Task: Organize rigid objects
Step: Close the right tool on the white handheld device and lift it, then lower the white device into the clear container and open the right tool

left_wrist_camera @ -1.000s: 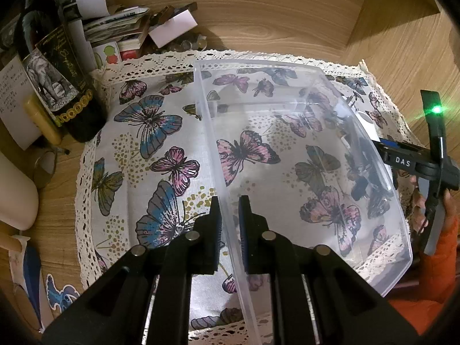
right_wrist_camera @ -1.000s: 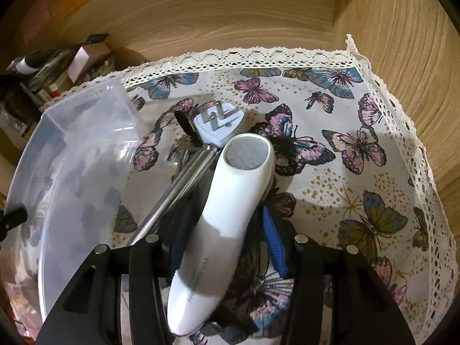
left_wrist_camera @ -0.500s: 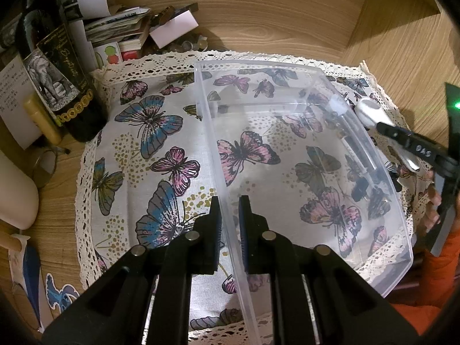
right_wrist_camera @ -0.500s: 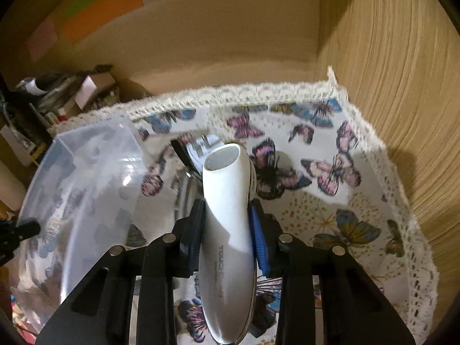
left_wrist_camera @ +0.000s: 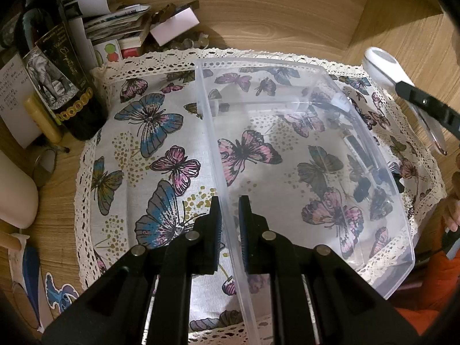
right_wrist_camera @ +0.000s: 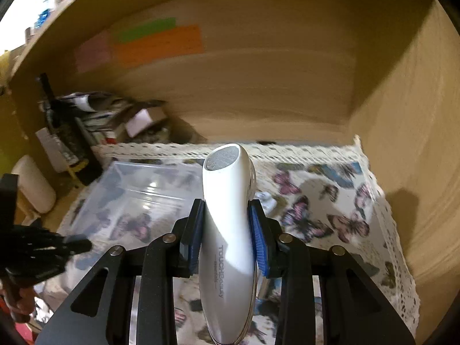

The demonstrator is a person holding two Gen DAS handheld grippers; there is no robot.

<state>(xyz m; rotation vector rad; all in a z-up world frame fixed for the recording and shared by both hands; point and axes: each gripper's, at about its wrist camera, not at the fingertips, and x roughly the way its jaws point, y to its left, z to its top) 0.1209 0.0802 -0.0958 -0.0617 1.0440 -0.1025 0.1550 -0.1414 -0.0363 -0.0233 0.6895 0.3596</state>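
A clear plastic bin point(left_wrist_camera: 302, 155) stands on a butterfly-print cloth point(left_wrist_camera: 149, 149). My left gripper point(left_wrist_camera: 230, 224) is shut on the bin's near left wall. My right gripper point(right_wrist_camera: 227, 230) is shut on a white handheld beauty device point(right_wrist_camera: 227, 224) and holds it raised above the cloth, right of the bin point(right_wrist_camera: 138, 195). The device point(left_wrist_camera: 382, 66) also shows at the upper right of the left wrist view, above the bin's far right corner. Small dark items point(left_wrist_camera: 362, 184) lie behind the bin's right wall, blurred through the plastic.
A dark wine bottle point(left_wrist_camera: 60, 86), stacked papers and boxes point(left_wrist_camera: 123, 28) and a white roll point(left_wrist_camera: 14, 195) crowd the left. Wooden walls point(right_wrist_camera: 287, 86) close the back and right. A small white plug point(right_wrist_camera: 266, 199) lies on the cloth.
My right gripper closed on the white device, lifted it off the cloth and carried it up toward the bin. The left gripper and bin stayed put.
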